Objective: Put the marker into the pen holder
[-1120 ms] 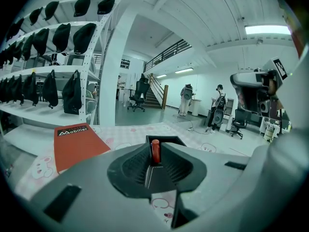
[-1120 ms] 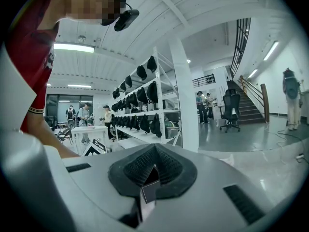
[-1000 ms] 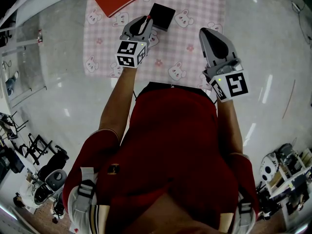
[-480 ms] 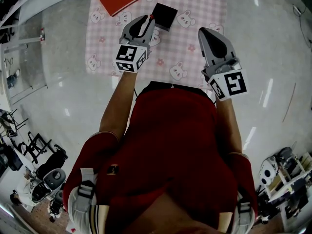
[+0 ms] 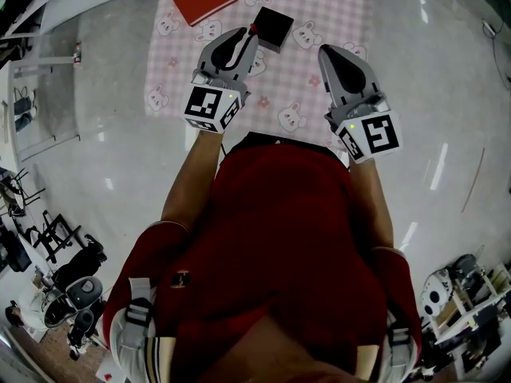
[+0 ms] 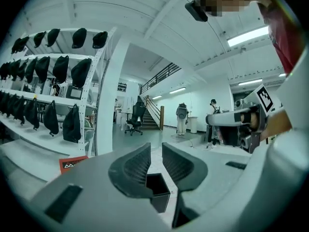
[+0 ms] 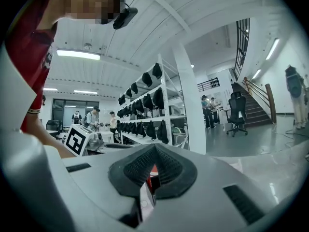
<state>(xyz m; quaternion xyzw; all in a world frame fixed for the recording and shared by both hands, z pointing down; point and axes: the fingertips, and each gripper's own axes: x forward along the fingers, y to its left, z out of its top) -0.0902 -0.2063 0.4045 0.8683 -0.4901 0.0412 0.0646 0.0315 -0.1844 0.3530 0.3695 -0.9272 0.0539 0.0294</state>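
We see only the red tip of the marker [image 5: 253, 29], at the left edge of the black square pen holder [image 5: 273, 28] on the pink checked bunny cloth [image 5: 335, 14]. The left gripper [image 6: 155, 151] hovers just beside it, released. The right gripper [image 7: 154, 150] is clenched, pad on pad.

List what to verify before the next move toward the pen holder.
1. Left gripper ready to grasp: ok. Its jaws are apart with nothing between them.
2. Right gripper ready to grasp: not ok. Its jaws are together at the tips.
3. Pen holder upright on the mat with its mouth up: ok.
4. Holder mouth free: ok. It looks dark and empty in the left gripper view.
5. Marker located: cannot tell. Only a small red thing shows, by the holder at the left gripper's tip.
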